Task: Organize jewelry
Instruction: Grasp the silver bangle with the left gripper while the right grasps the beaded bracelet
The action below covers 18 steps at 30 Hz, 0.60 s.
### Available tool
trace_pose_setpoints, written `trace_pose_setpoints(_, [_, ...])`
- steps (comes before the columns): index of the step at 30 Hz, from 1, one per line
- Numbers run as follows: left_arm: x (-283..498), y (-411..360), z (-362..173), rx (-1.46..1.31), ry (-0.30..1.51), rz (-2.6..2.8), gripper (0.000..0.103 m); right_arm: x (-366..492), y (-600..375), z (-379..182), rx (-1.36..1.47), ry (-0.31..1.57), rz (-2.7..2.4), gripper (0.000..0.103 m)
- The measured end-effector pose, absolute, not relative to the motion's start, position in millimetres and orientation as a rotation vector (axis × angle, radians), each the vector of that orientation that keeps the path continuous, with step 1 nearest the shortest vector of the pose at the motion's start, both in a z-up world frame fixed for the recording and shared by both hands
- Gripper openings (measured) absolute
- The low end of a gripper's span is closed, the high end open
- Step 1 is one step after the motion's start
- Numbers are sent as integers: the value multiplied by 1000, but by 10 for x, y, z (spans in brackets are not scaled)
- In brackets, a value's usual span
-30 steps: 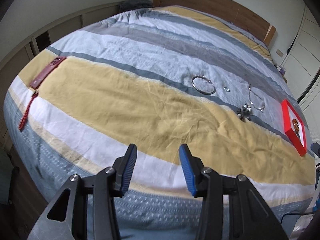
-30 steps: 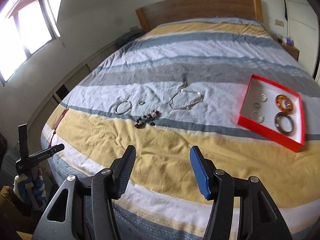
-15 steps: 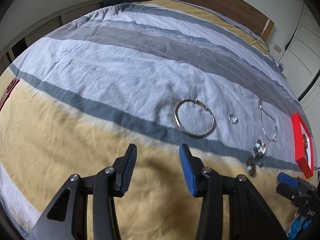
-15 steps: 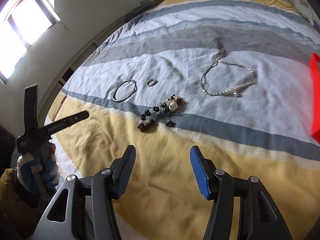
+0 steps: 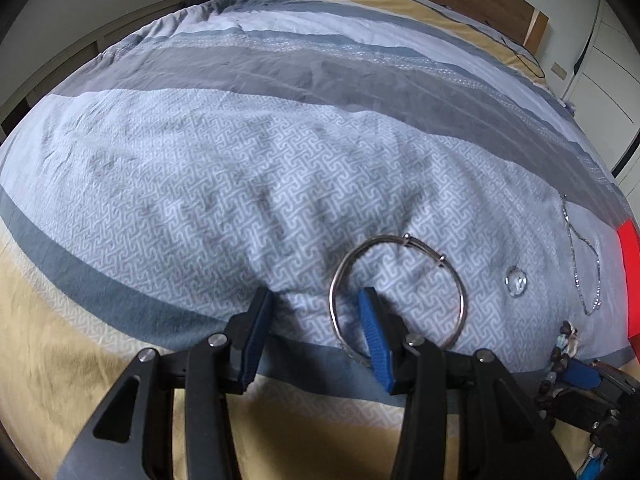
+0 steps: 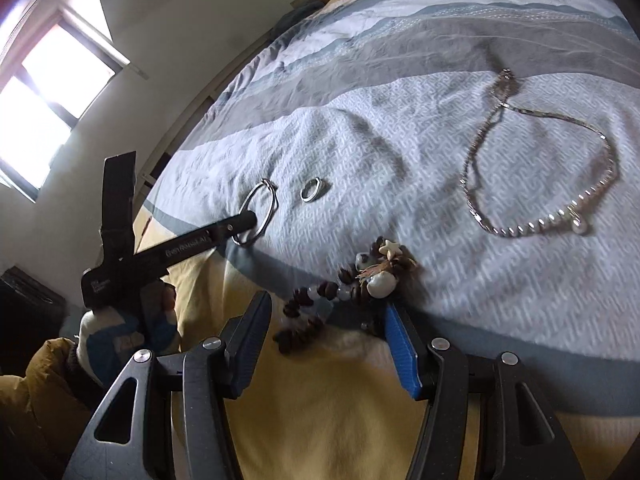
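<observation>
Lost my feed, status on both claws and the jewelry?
Left claw open, straddling thin silver bangle's rim. Right claw open over brown beaded shell bracelet. Nothing gripped yet. Small silver ring alongside, clear.

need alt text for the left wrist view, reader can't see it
The open left gripper straddles the near rim of a silver bangle lying on a striped duvet, one finger inside the hoop. To the right lie a small ring, a thin chain and a beaded bracelet.

Blown-out window [image 6: 52, 92] glare, soft daylight, fisheye bending — dark vignetted corners
</observation>
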<state>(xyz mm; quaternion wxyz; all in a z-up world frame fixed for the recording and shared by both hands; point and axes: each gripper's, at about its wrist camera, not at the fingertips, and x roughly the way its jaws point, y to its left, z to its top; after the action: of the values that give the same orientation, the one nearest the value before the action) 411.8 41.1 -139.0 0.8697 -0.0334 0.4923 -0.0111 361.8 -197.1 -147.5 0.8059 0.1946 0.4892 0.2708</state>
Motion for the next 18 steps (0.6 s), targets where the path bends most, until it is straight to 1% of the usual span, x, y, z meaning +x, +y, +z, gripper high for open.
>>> trace_pose_setpoints(3, [4137,365,-1401,-42,1010,-18,42,3672,-1893,-1485,395,1030,577,56])
trace_pose_setpoints(5, [4128,331,-1402,-27,993,-16,36,3713,-1844,-1498,372,1026,568,52])
trace_pose_setpoints(6, [4126,312,-1399,-19,988,-14,34,3746,-1804,-1510,349,1027,559,47])
trace_pose_setpoints(7, [4127,291,-1394,-13,984,-13,31,3779,-1778,-1523,329,1029,549,42])
trace_pose_setpoints(8, [4125,275,-1387,-8,981,-14,27,3817,-1758,-1533,318,1030,543,39])
trace_pose_setpoints(10, [4127,232,-1377,2,979,-16,21,3898,-1731,-1556,302,1032,527,25])
trace_pose_setpoints(11, [4128,214,-1372,4,976,-22,15,3936,-1724,-1569,296,1034,521,21])
trace_pose_setpoints(12, [4135,195,-1366,2,977,-27,13,3977,-1734,-1580,292,1038,514,18])
trace_pose_setpoints(13, [4135,180,-1355,-3,979,-33,7,4019,-1748,-1593,300,1042,519,18])
trace_pose_setpoints(14, [4132,169,-1341,-12,980,-40,4,4044,-1745,-1596,303,1043,522,18])
trace_pose_setpoints(18, [4068,164,-1248,-61,981,-68,4,4040,-1729,-1504,291,1026,514,14])
